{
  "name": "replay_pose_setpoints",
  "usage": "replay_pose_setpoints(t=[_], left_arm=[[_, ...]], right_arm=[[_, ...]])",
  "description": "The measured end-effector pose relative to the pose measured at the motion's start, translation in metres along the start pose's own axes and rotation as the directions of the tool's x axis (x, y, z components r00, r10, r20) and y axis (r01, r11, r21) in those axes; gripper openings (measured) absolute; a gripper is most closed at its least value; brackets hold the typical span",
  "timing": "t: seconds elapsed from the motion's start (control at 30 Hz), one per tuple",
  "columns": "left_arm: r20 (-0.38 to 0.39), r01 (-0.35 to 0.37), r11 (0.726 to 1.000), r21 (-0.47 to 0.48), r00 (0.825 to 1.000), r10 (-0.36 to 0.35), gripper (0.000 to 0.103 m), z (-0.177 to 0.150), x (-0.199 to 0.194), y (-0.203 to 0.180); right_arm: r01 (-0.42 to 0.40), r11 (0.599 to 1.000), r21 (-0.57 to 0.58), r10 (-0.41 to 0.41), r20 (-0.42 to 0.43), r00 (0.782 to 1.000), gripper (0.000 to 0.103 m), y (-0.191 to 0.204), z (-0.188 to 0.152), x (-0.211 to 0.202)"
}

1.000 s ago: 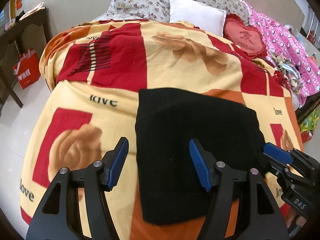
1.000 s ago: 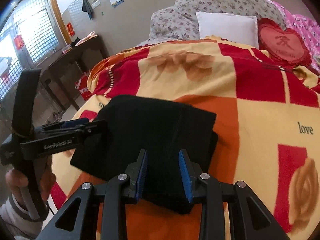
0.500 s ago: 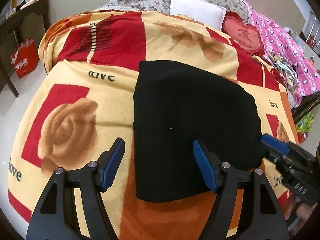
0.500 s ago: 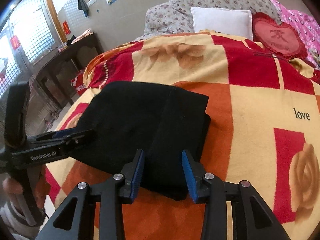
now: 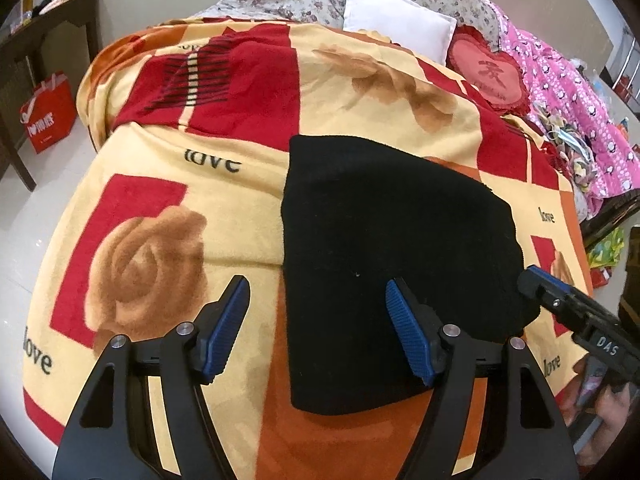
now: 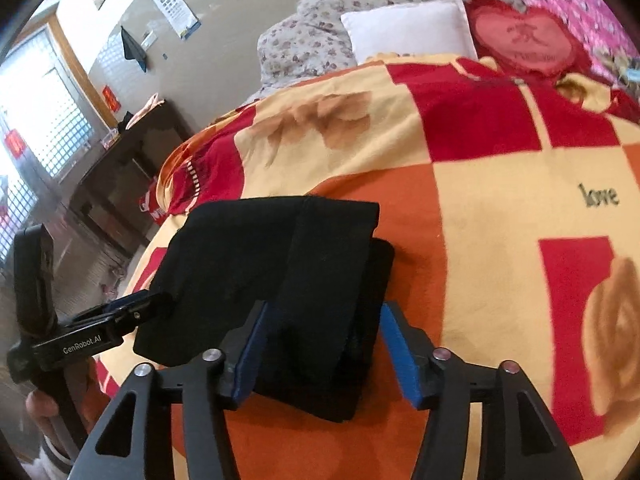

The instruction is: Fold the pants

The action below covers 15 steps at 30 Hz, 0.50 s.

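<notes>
The black pants (image 5: pixel 384 248) lie folded into a compact stack on the rose-patterned blanket (image 5: pixel 168 208). My left gripper (image 5: pixel 316 328) is open and empty, its jaws straddling the stack's near left edge. My right gripper (image 6: pixel 324 348) is open around the stack's near right end (image 6: pixel 312 280), holding nothing. In the left wrist view the right gripper (image 5: pixel 560 304) sits at the stack's right corner. In the right wrist view the left gripper (image 6: pixel 132 308) sits at the stack's left edge.
A white pillow (image 5: pixel 396 20), a red heart cushion (image 5: pixel 492 72) and a pink quilt (image 5: pixel 568 92) lie at the bed's head and far side. A dark wooden table (image 6: pixel 120 176) and a red bag (image 5: pixel 48 112) stand on the floor to the left.
My right gripper has opened wide and let go of the stack's end. My left gripper stayed open and shifted slightly over the stack's edge.
</notes>
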<state>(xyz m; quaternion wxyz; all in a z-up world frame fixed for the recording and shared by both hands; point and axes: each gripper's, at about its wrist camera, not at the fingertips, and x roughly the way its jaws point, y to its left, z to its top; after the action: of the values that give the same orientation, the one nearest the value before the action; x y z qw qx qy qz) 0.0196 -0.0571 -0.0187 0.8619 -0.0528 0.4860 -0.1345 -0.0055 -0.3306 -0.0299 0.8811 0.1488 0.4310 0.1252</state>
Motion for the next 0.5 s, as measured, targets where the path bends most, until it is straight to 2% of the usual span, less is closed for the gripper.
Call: replay_pose_setpoints(t=[0.17, 0.3, 0.5], left_arm=[[-0.025, 0.044, 0.999, -0.022, 0.999, -0.044, 0.071, 0.004, 0.007, 0.004], [-0.031, 0.056, 0.998, -0.026, 0.998, -0.056, 0.078, 0.006, 0.012, 0.005], [-0.047, 0.104, 0.994, -0.042, 0.993, -0.106, 0.079, 0.010, 0.024, 0.005]], right_arm=[[-0.033, 0.999, 0.043, 0.034, -0.018, 0.999, 0.063, -0.008, 0.003, 0.012], [-0.078, 0.993, 0.087, 0.081, -0.032, 0.996, 0.065, -0.017, 0.004, 0.023], [-0.110, 0.989, 0.098, 0.114, -0.041, 0.993, 0.070, -0.018, 0.006, 0.038]])
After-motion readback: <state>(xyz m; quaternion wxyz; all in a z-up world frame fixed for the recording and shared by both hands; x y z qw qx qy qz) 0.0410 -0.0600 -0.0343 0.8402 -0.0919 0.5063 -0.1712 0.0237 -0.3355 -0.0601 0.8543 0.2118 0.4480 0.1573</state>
